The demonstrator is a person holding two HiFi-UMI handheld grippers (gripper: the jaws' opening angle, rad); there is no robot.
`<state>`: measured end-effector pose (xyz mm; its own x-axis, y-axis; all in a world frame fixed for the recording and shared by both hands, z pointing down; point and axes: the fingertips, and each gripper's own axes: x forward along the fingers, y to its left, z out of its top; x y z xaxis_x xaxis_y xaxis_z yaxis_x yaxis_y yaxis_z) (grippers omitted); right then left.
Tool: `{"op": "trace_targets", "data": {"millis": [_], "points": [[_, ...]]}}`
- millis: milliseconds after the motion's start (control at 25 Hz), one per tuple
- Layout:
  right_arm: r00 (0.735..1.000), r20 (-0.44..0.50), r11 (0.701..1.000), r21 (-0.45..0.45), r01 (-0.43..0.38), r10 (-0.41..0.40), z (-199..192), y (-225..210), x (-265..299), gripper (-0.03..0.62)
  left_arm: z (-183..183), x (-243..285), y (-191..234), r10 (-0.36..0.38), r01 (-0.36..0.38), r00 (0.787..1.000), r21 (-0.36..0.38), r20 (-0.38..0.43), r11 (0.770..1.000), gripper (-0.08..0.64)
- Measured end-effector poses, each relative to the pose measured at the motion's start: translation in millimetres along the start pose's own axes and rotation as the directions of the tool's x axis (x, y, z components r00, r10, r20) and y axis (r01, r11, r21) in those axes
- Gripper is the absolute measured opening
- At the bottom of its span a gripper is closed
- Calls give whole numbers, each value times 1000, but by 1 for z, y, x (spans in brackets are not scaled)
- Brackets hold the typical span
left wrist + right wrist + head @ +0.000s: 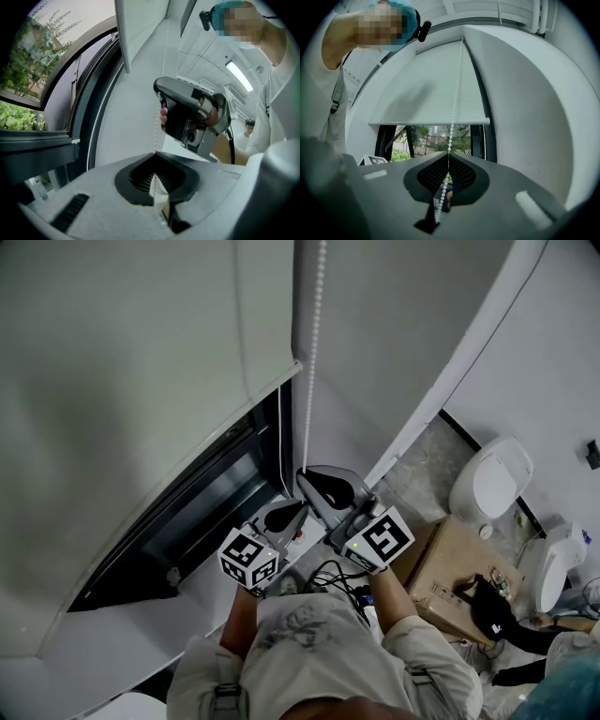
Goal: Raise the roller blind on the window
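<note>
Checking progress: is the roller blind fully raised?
No, the roller blind covers most of the window; glass shows only below it.

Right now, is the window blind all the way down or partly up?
Partly up. The blind ends at its bottom bar, and trees show through the glass underneath.

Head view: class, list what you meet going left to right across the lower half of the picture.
Window frame, left claw, right claw, cardboard box. The bead chain that both claws are shut on overlaps them, so it is left out.
</note>
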<state>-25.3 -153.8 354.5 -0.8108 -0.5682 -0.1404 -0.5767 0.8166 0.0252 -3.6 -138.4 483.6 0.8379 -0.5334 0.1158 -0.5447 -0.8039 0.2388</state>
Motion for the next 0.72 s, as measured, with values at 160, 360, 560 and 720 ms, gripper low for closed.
{"op": "trace_targets", "data": {"millis": [160,360,560,720], "points": [[1000,-15,1000,13,-3,3,-13,4,-2,12,-13,-1,2,-4,4,1000,-11,-18,1000,11],[999,-40,999,34,-6,7,-30,6,-3,12,-31,-1,7,-3,2,999,-29,-50,1000,11],[998,-66,999,52,-5,9,-42,9,-6,11,-43,-1,8,-2,-1,997,-42,-79,999,11],[997,-73,999,51,-6,9,-47,8,-5,12,-47,-1,9,6,-9,996,-30,-90,1000,11]]}}
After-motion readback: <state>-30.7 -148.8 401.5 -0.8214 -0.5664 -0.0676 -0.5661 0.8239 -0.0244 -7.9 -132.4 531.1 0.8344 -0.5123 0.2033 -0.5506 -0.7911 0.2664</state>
